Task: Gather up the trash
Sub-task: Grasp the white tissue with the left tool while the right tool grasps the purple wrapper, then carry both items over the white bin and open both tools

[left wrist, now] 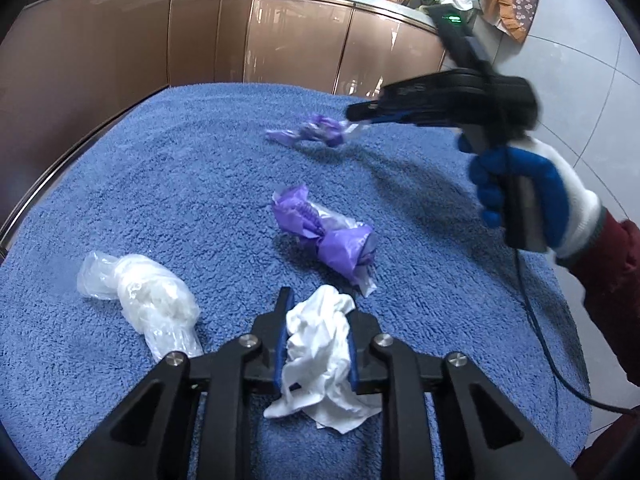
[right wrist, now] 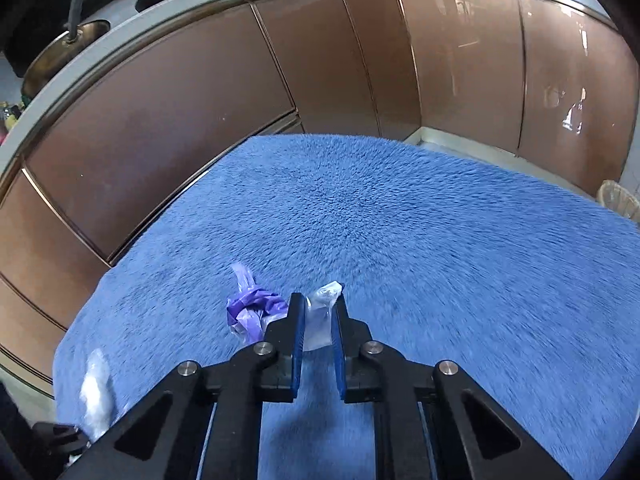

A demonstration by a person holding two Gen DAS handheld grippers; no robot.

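You are pinching a soft, light tissue point(left wrist: 320, 344) in your left hand-held gripper point(left wrist: 318, 322) while your right hand-held gripper point(right wrist: 318, 312) is nipping the far wrapper's point(right wrist: 256, 312) slippery clear tail.

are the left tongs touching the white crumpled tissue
Touching. The left wrist view shows the left tongs closed on the white crumpled tissue, both blue pads pressing into its sides.

R claw point(left wrist: 362, 114) motion-blurred | white wad point(right wrist: 96, 392) blurred, partly hidden behind R claw frame | basket point(right wrist: 620, 200) cut off by edge
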